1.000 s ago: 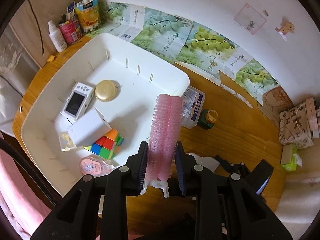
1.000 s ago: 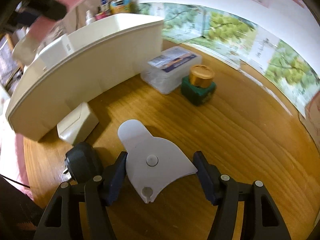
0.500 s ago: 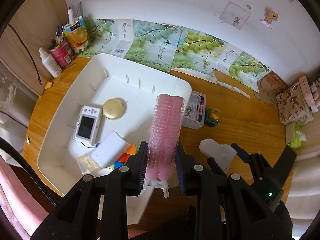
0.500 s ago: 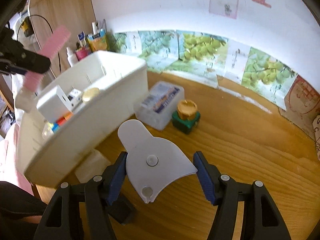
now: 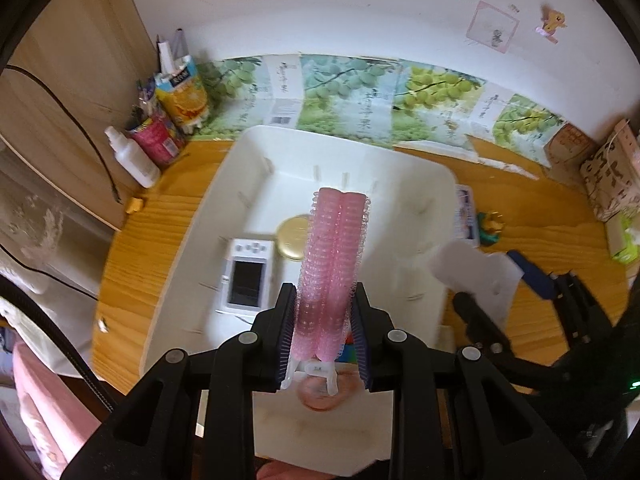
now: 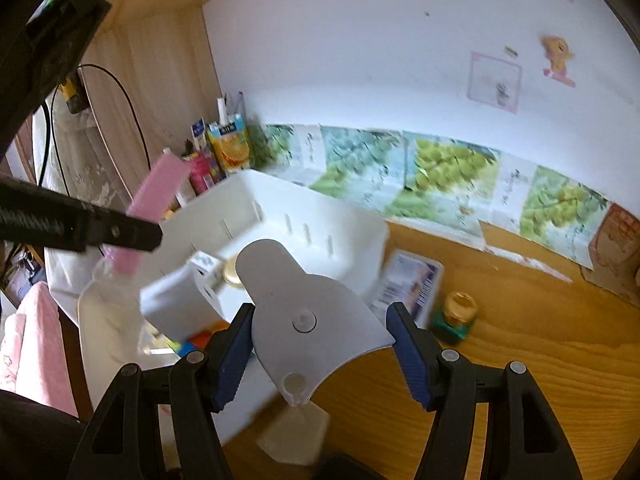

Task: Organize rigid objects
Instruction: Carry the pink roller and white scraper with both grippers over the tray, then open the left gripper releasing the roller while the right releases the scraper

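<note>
Little can be read. In the left wrist view, the green grape cartons [image 5: 352, 96] across the upper middle carry vertical Chinese characters, too blurred to make out, and one panel bears a barcode [image 5: 283, 120]. Print on the orange juice carton [image 5: 182, 98] at upper left is illegible.

Soft, even daylight fills both views, and the white wall [image 5: 360, 12] is washed almost blank. Shadows on the counter [image 6: 520, 320] are faint. The right wrist view is smeared by motion: the grape posters [image 6: 440, 176] and white bin [image 6: 320, 216] look streaky. Fisheye bending curves every edge, with black corners.
</note>
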Tool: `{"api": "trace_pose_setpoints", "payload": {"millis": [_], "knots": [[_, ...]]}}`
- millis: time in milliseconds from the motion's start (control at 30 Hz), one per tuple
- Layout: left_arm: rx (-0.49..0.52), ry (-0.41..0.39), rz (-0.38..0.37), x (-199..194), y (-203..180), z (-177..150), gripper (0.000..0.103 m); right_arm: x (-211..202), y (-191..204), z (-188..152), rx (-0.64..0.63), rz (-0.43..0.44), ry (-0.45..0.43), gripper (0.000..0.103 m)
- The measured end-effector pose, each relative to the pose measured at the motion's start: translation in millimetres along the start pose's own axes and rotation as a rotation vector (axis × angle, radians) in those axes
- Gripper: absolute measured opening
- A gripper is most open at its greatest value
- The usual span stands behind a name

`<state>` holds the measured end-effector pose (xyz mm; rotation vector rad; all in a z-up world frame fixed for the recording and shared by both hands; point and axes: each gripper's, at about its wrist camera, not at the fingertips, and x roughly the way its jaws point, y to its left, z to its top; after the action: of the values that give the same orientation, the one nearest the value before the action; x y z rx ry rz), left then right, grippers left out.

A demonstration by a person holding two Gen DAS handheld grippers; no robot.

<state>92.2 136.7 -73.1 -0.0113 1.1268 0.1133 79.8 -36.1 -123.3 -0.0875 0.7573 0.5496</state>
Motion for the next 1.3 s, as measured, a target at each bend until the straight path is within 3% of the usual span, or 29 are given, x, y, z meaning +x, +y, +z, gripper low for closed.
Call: {"api": "trace_pose_setpoints", "payload": {"millis": [267,433,500,567,633,1000,1300], "knots": [[0.069,-0.044,0.115,9,26,-11,0.030,13,34,7,-0.015,0.004,-0.039,0.067],[0.078,-0.040,0.143,15,36,-15,0.032,21,48,10,-0.014,0.015,-0.042,0.067],[0.070,-0.039,0.149,16,40,-15,0.040,20,50,10,-0.010,0.015,-0.048,0.073],[0.063,-0.042,0.153,17,43,-16,0.061,15,50,10,-0.004,0.008,-0.076,0.080],[0.053,-0.046,0.149,17,45,-16,0.070,11,49,10,0.004,-0.002,-0.095,0.080],[0.074,-0.052,0.089,16,27,-25,0.072,-15,32,-7,0.037,-0.083,-0.096,0.081],[0.081,-0.100,0.041,7,1,-33,0.072,-37,7,-48,0.078,-0.124,-0.060,0.081]]}}
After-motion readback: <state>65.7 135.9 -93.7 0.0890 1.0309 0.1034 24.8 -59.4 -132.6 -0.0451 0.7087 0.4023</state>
